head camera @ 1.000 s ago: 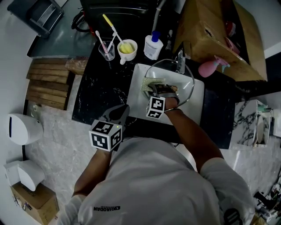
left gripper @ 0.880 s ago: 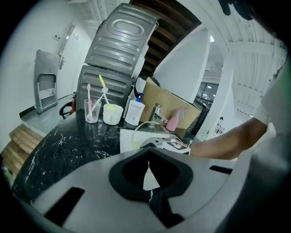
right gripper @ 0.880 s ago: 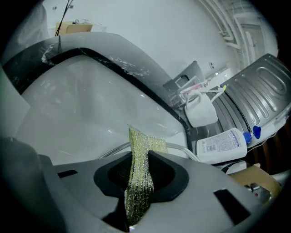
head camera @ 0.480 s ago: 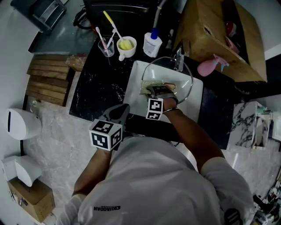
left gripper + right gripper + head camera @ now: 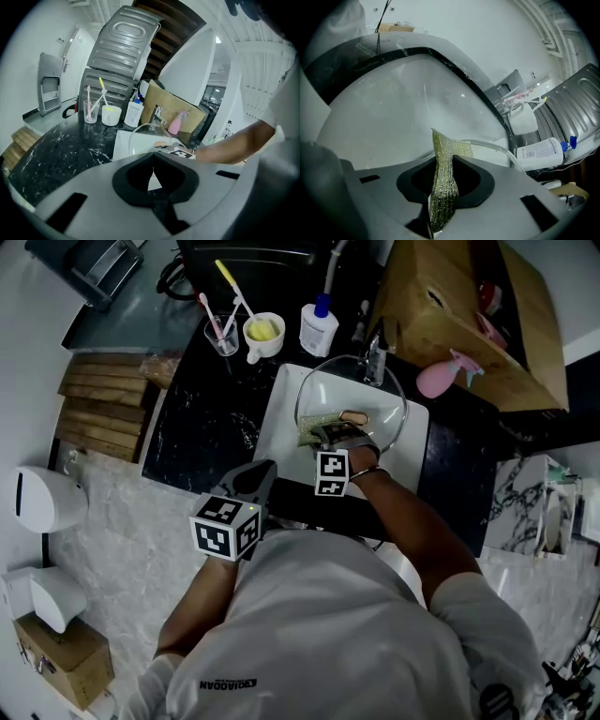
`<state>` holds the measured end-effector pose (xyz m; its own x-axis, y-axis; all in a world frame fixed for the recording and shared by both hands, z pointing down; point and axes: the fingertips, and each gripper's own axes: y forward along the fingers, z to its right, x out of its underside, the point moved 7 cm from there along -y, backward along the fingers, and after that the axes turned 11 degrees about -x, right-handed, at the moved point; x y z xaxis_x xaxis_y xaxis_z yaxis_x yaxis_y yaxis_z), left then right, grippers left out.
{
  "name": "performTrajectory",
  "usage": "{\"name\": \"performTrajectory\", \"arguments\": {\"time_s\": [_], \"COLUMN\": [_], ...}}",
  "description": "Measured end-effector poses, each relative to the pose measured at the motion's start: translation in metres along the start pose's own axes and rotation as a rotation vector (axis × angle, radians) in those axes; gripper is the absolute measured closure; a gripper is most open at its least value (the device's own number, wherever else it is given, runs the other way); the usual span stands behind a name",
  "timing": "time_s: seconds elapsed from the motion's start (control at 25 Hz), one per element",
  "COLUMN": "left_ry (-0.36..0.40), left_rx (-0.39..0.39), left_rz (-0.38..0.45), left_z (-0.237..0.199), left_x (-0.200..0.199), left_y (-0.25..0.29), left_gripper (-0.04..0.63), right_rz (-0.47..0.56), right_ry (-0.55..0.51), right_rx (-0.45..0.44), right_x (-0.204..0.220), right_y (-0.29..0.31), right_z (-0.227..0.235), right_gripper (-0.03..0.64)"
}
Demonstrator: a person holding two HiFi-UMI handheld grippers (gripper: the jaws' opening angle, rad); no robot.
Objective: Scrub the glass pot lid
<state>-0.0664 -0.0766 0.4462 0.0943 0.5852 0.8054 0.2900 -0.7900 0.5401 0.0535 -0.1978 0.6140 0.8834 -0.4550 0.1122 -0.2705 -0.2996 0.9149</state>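
The glass pot lid [image 5: 375,399] with a brown knob [image 5: 354,416] rests in the white sink [image 5: 277,418]. My right gripper [image 5: 323,435] is over the lid's near left part, shut on a green scrub pad [image 5: 314,433]. In the right gripper view the pad [image 5: 443,187] stands clamped between the jaws, its top against the lid's rim [image 5: 487,145]. My left gripper [image 5: 261,472] hovers at the counter's near edge, left of the sink, shut on nothing. In the left gripper view its jaws [image 5: 153,161] meet, and the lid [image 5: 143,133] shows beyond them.
On the black marble counter [image 5: 206,427] behind the sink stand a cup of toothbrushes [image 5: 221,334], a white mug [image 5: 262,331] and a white bottle [image 5: 317,326]. A faucet [image 5: 375,362], a pink spray bottle [image 5: 441,379] and a cardboard box [image 5: 459,315] are at the back right.
The right gripper has drawn the scrub pad a little toward the lid's near side. The left gripper has stayed where it was.
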Motion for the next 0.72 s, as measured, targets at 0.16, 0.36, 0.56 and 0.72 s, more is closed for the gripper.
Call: {"name": "performTrajectory", "arguments": {"time_s": [0.16, 0.36, 0.56, 0.72], "left_ry": [0.001, -0.002, -0.006, -0.009], "left_rx": [-0.006, -0.017, -0.026, -0.027], "left_rz": [-0.001, 0.004, 0.008, 0.011], "left_z": [0.008, 0.017, 0.025, 0.031], "left_x": [0.005, 0.008, 0.012, 0.015], "left_y": [0.000, -0.004, -0.005, -0.005], "left_gripper": [0.580, 0.580, 0.580, 0.580], "right_rz": [0.010, 0.017, 0.031, 0.040], "right_ry": [-0.039, -0.073, -0.082, -0.092], "right_rx": [-0.029, -0.048, -0.069, -0.088], "right_x": [0.005, 0.009, 0.013, 0.018], "right_y": [0.001, 0.000, -0.002, -0.005], "right_z": [-0.010, -0.020, -0.025, -0.030], "right_gripper": [0.514, 0.514, 0.514, 0.514]}}
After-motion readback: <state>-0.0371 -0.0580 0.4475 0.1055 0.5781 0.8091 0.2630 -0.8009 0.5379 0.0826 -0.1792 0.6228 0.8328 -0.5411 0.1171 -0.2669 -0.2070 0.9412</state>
